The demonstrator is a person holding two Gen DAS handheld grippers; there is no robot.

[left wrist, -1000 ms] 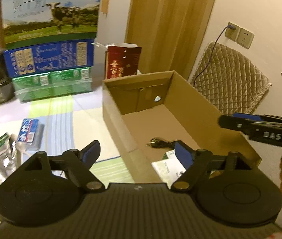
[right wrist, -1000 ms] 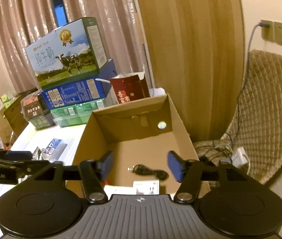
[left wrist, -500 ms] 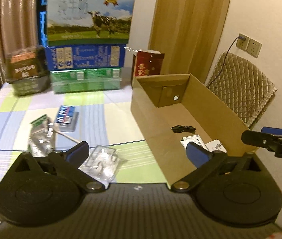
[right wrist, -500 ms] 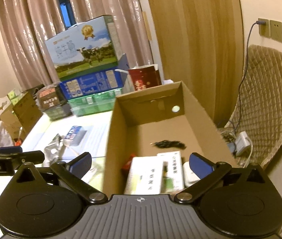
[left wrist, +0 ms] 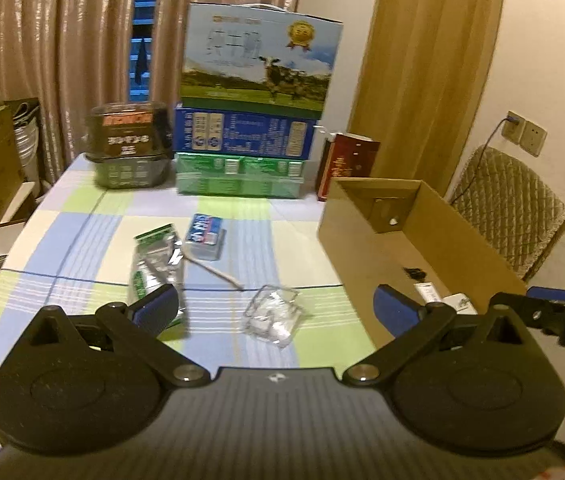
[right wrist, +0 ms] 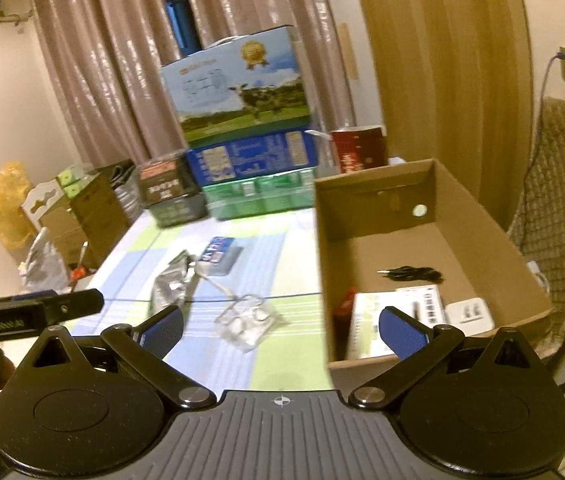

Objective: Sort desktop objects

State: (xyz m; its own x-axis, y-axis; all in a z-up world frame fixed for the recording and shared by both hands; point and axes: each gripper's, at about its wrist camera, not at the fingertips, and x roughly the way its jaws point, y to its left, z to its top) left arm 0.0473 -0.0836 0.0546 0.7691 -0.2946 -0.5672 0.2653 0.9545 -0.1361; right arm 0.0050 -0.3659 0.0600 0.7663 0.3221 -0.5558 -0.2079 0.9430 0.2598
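My left gripper (left wrist: 276, 310) is open and holds nothing, hovering over the near part of the checked tablecloth (left wrist: 82, 240). Just ahead of it lies a clear plastic blister pack (left wrist: 272, 314). Farther off are a silver-green foil pouch (left wrist: 156, 260), a thin stick (left wrist: 218, 274) and a small blue box (left wrist: 205, 232). My right gripper (right wrist: 282, 330) is also open and empty, near the front left corner of the cardboard box (right wrist: 478, 220). Inside that box lie a black cable (right wrist: 412, 273), white cartons (right wrist: 378, 320) and a white plug adapter (right wrist: 469, 314).
Stacked milk cartons (left wrist: 260, 62), green packs (left wrist: 238, 178), a dark tub (left wrist: 128, 146) and a red bag (left wrist: 346, 164) line the table's far edge. A quilted chair (left wrist: 510, 216) stands to the right of the cardboard box. Boxes and clutter sit off the left edge (right wrist: 66, 208).
Both grippers have drawn back from over the cardboard box and their jaws have spread wider. The left one now faces the loose things on the tablecloth.
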